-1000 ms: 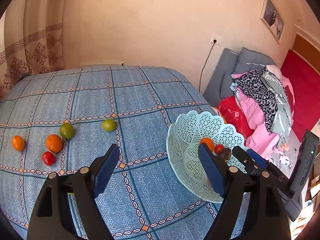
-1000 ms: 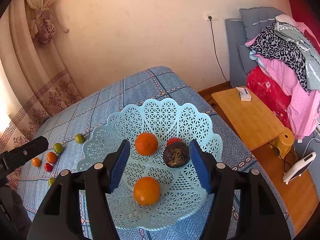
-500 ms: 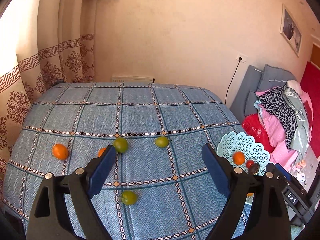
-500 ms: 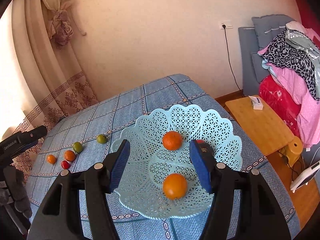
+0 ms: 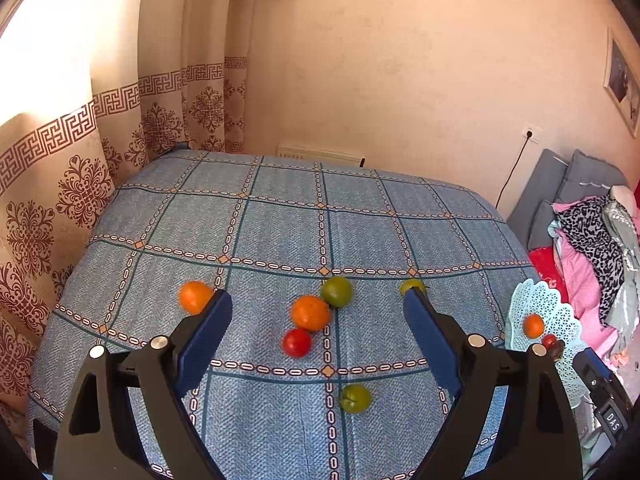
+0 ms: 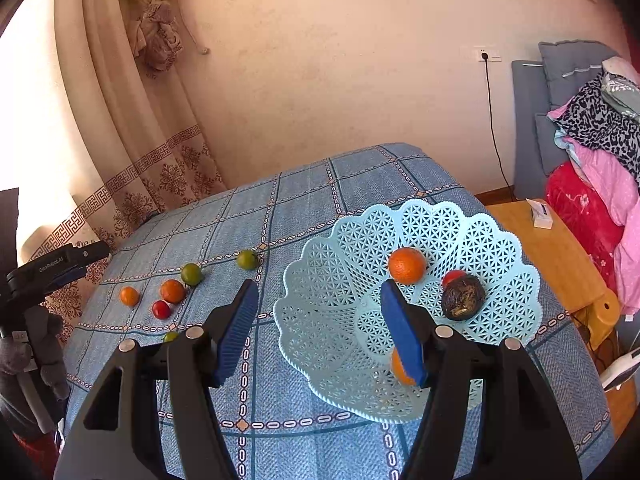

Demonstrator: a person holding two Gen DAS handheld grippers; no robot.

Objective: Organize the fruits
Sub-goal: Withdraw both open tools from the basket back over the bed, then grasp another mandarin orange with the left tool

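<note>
My left gripper [image 5: 318,312] is open and empty above loose fruit on the blue checked cloth: an orange [image 5: 310,313], a red tomato [image 5: 297,342], a green fruit [image 5: 337,291], a second orange [image 5: 195,297] and another green fruit [image 5: 355,398]. My right gripper [image 6: 318,308] is open and empty over the left rim of the light blue lattice basket [image 6: 332,304]. The basket holds an orange [image 6: 407,265], a dark shrivelled fruit [image 6: 463,297], a red tomato [image 6: 453,277] and a second orange [image 6: 400,368] half hidden by my finger.
The cloth-covered table [image 5: 280,224] stands against a patterned curtain [image 5: 80,152] at left and a wall behind. A wooden side table [image 6: 560,256] and a chair piled with clothes [image 6: 592,152] stand to the right. The basket [image 5: 552,320] sits at the table's right edge.
My left gripper has swung left from the basket to over the loose fruit. My right gripper has drawn back and left, so the basket now lies to its right.
</note>
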